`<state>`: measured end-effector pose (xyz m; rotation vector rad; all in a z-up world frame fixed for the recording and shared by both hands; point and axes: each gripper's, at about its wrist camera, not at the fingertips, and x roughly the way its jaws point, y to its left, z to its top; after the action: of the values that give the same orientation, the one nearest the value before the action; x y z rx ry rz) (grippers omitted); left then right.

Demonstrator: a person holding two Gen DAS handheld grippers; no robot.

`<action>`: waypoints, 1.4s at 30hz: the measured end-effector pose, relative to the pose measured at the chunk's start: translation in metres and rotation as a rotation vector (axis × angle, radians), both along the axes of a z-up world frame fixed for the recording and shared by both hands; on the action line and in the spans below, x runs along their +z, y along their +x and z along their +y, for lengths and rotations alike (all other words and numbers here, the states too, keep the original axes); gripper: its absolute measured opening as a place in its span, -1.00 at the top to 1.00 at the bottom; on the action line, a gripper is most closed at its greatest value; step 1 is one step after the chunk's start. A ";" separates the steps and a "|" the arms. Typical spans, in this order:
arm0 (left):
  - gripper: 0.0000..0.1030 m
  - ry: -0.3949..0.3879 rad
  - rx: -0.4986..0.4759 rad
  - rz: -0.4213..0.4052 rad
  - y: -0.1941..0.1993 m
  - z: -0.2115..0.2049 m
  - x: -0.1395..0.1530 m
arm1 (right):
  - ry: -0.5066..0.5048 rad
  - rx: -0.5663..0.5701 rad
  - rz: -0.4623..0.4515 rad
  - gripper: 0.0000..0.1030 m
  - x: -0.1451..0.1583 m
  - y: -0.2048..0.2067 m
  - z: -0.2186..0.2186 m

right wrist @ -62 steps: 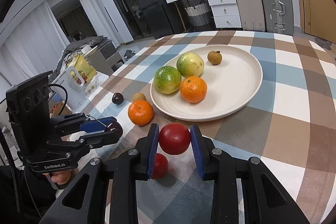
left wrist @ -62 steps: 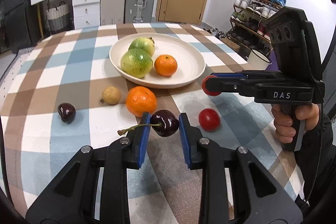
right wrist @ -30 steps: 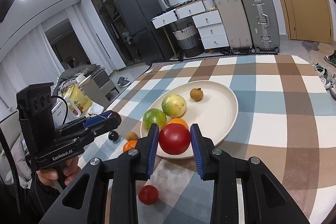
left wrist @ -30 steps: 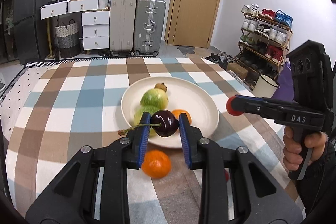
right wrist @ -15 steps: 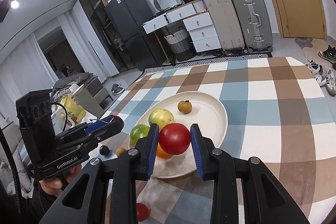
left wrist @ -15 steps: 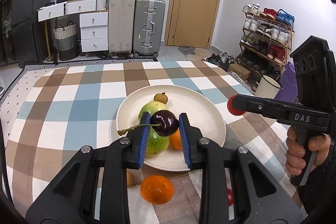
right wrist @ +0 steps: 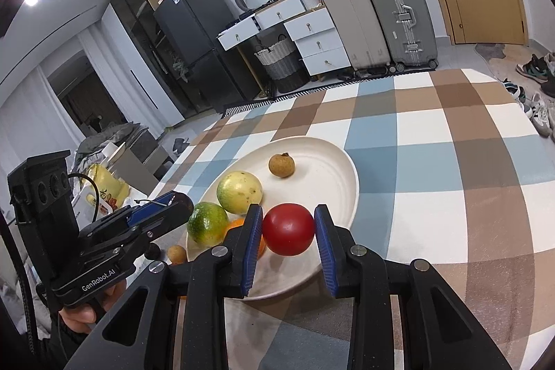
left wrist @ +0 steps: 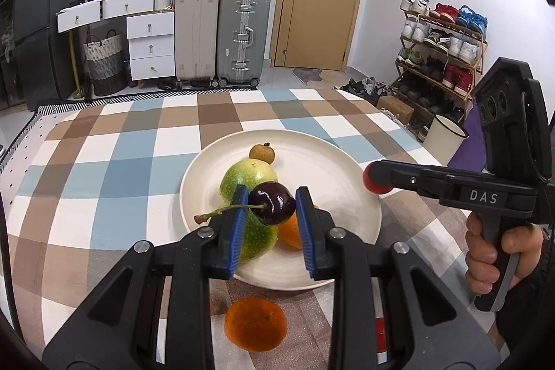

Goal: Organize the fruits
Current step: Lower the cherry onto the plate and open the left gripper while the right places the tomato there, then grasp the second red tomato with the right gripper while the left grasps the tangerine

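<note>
My left gripper is shut on a dark cherry whose stem sticks out to the left. It hangs over the near part of the cream plate. My right gripper is shut on a red tomato above the plate's near rim. On the plate lie a yellow-green fruit, a darker green fruit, a small orange and a brown longan. Each gripper shows in the other's view, the right one and the left one.
An orange and a red fruit lie on the checked tablecloth in front of the plate, and a longan sits off its left rim. A hand holds the right gripper's handle. Suitcases, drawers and a shoe rack stand beyond the table.
Both grippers have moved forward and slightly down over the plate, which now looks larger and nearer. The cherry and the tomato stay clamped.
</note>
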<state>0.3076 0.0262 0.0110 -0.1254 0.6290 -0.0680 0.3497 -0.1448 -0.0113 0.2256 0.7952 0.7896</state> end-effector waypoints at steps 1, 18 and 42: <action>0.52 0.000 -0.003 0.004 0.001 -0.001 -0.002 | -0.002 0.000 0.006 0.40 -0.003 0.002 0.001; 0.52 0.052 -0.042 0.026 0.000 -0.016 -0.012 | -0.061 -0.003 0.013 0.39 -0.018 0.002 0.012; -0.85 0.008 -0.005 -0.052 -0.072 0.004 0.015 | 0.018 0.060 -0.047 -0.99 0.002 -0.030 0.001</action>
<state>0.2353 0.0301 0.0256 -0.1138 0.5780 -0.0728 0.3202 -0.1442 -0.0090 0.1991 0.7536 0.8563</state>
